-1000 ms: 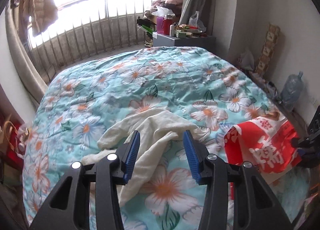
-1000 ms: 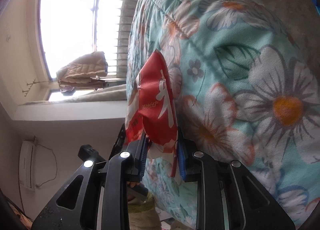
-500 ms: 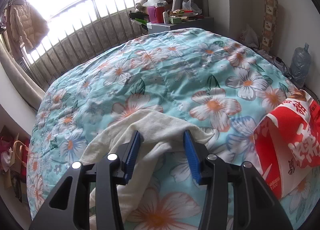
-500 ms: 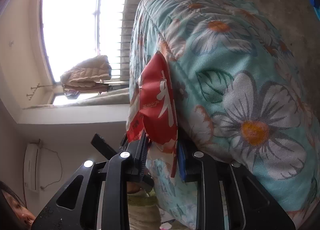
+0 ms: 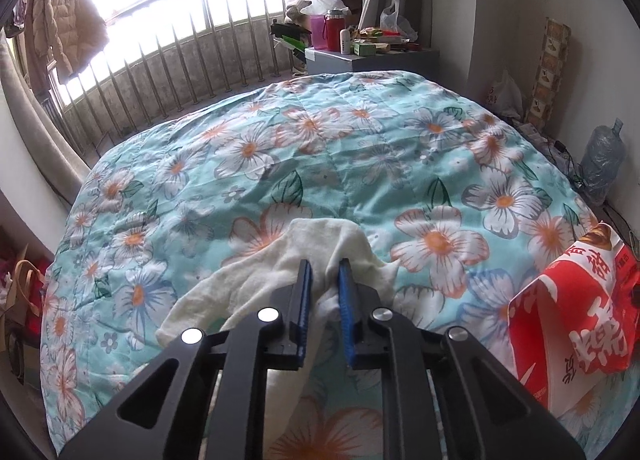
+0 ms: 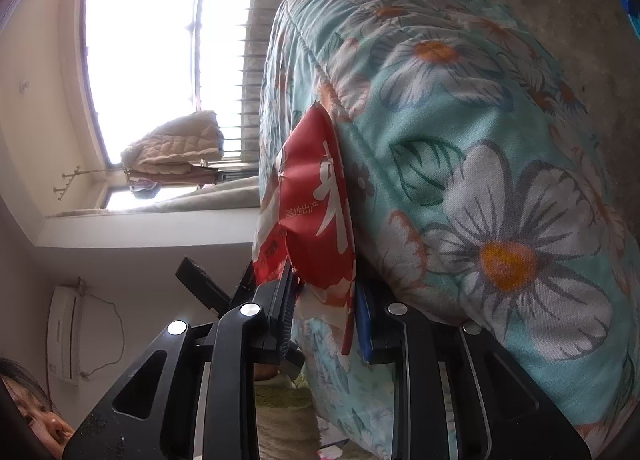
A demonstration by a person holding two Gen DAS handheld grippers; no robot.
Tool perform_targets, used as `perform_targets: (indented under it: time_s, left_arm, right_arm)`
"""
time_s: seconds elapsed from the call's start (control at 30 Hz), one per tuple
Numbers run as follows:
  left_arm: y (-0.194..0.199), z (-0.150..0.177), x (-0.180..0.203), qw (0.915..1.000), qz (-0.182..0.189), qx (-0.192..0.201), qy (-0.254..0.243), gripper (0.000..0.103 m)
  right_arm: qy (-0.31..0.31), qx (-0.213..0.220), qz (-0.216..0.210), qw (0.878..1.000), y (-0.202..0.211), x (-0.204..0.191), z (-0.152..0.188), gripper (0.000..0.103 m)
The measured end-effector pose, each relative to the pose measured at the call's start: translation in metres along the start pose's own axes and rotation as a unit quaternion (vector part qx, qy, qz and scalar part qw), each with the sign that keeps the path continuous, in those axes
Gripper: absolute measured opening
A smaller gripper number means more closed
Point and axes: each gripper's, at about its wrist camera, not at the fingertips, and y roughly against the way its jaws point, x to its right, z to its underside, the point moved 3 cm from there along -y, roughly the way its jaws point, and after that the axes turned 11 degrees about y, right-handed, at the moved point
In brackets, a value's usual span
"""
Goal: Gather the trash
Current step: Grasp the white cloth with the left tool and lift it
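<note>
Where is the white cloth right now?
In the left wrist view the white cloth lies on the near part of the floral quilt, bunched between the closing jaws of the left gripper, with the red bag to its right.

A home bedroom: a bed under a floral quilt [image 5: 340, 164], a cluttered bedside cabinet [image 5: 372, 58], a padded jacket [image 5: 60, 24] hanging by the barred window [image 5: 180, 32].

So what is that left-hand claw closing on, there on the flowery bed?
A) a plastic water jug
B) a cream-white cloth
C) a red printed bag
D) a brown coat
B: the left gripper has a fold of the cream-white cloth between its blue pads as the jaws close, on the floral quilt.
</note>
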Motion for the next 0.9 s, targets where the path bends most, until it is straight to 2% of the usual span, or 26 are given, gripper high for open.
perform_targets:
  time_s: [0.6, 0.9]
  left_arm:
    - [0.079, 0.003, 0.008, 0.9975, 0.000, 0.070, 0.002, 0.011]
    - [0.105, 0.007, 0.013, 0.9953, 0.001, 0.096, -0.009, 0.011]
  right_arm:
    - [0.026, 0.011, 0.000, 1.000, 0.015, -0.016, -0.002, 0.024]
    - [0.046, 0.010, 0.003, 0.999, 0.016, -0.027, 0.000, 0.024]
